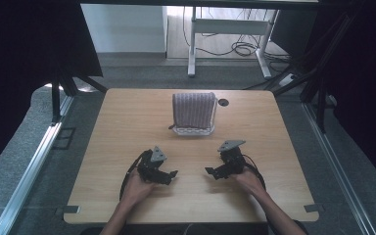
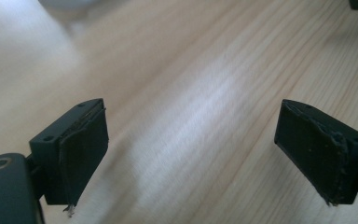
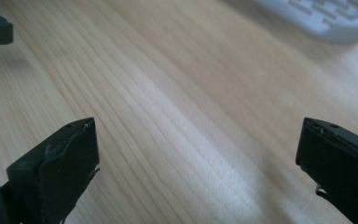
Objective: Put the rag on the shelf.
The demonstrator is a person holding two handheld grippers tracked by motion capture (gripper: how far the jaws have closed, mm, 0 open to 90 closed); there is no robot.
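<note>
Both wide-spread grippers [image 1: 170, 175] [image 1: 212, 171] well short of white basket [image 1: 194, 130].

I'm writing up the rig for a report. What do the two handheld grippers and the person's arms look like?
Both the left gripper and the right gripper are black, each topped by a grey three-cornered plate. A black cable loops back from each. Each has two blocky black jaws faced with dark pads whose edges look frayed. The forearms show no sleeves.

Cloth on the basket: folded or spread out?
Folded, it seems: the cloth lies as a neat compact rectangle draped over the white basket. Layers cannot be told. Both grippers rest apart from it.
</note>
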